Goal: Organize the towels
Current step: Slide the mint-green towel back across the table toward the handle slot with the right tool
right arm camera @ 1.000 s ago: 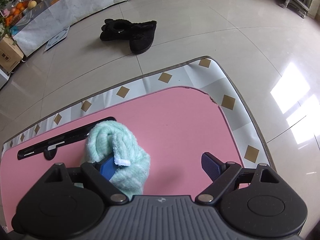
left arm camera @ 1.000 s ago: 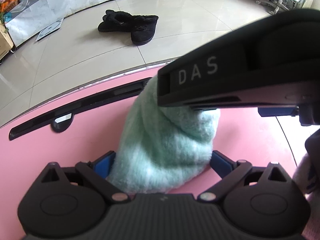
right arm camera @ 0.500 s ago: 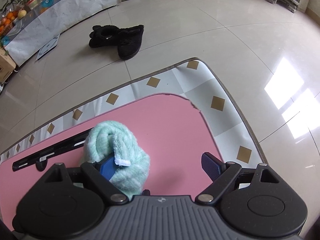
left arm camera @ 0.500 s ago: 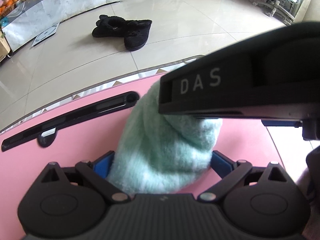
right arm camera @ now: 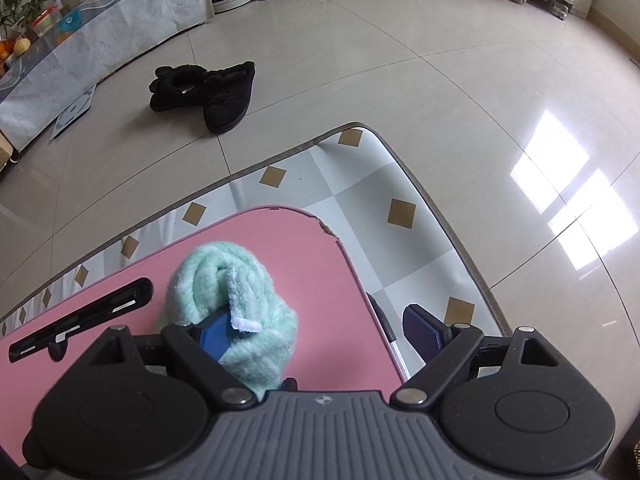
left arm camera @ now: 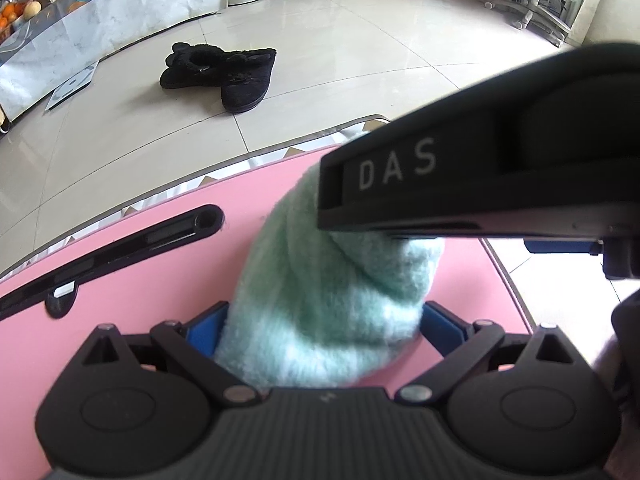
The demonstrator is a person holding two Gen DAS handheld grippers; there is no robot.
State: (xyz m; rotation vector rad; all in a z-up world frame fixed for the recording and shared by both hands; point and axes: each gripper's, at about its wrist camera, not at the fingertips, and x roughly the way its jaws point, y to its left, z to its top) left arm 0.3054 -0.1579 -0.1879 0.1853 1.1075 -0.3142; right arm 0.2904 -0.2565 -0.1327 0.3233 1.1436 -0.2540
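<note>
Pink table (left arm camera: 132, 352) over tiled floor, left gripper (left arm camera: 320, 324) clamped on rolled mint towel (left arm camera: 332, 292) at centre frame, right gripper (right arm camera: 316, 332) standing apart, towel (right arm camera: 236, 308) against its left finger only.

The towel (right arm camera: 236, 312) lies on the bench (right arm camera: 312, 280), right of a slotted bar (right arm camera: 80, 324). Slippers (right arm camera: 208, 92) sit on the floor (right arm camera: 400, 60) beyond.

A pair of black slippers (right arm camera: 202, 94) is lying on the tiled floor (right arm camera: 400, 60). A black bar (left arm camera: 108, 254) is resting near the pink mat's (left arm camera: 240, 196) far edge.
</note>
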